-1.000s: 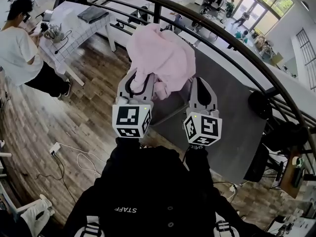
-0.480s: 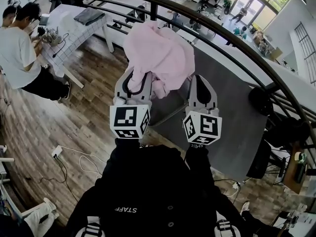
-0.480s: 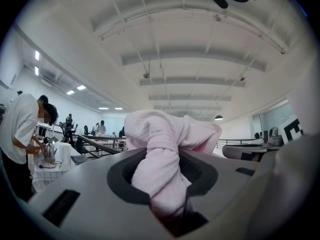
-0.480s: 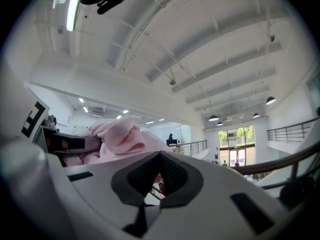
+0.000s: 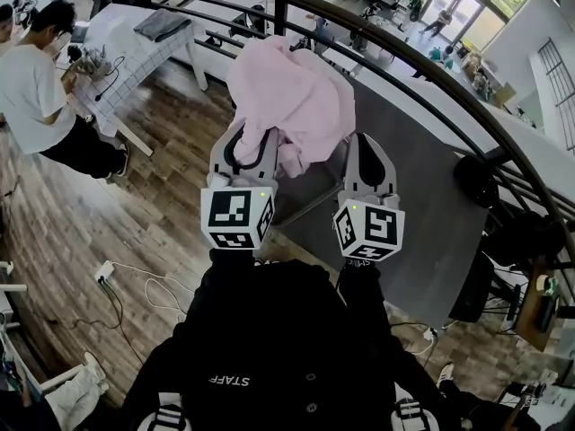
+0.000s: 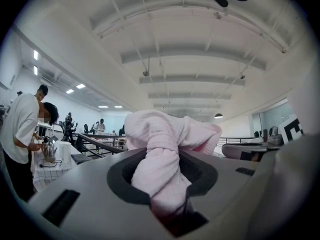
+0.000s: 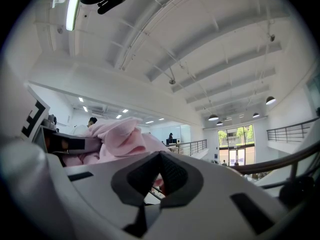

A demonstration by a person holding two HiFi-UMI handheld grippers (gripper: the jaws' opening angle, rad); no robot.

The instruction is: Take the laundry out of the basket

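Observation:
A pink garment (image 5: 292, 97) hangs bunched in the air in front of me, above a wooden floor. My left gripper (image 5: 247, 146) is shut on a twisted fold of it. In the left gripper view the pink cloth (image 6: 170, 134) fills the gap between the jaws of the left gripper (image 6: 167, 184) and bulges out above them. My right gripper (image 5: 367, 151) is raised beside it, its tip at the garment's lower right edge. In the right gripper view the jaws of the right gripper (image 7: 157, 176) are shut, and the pink garment (image 7: 120, 134) lies to their left. No basket shows.
A black curved railing (image 5: 404, 52) runs across behind the garment, with a grey table top (image 5: 422, 205) under the right gripper. A person (image 5: 36, 97) stands at a white table (image 5: 135, 34) at far left. Cables (image 5: 135, 285) lie on the wooden floor.

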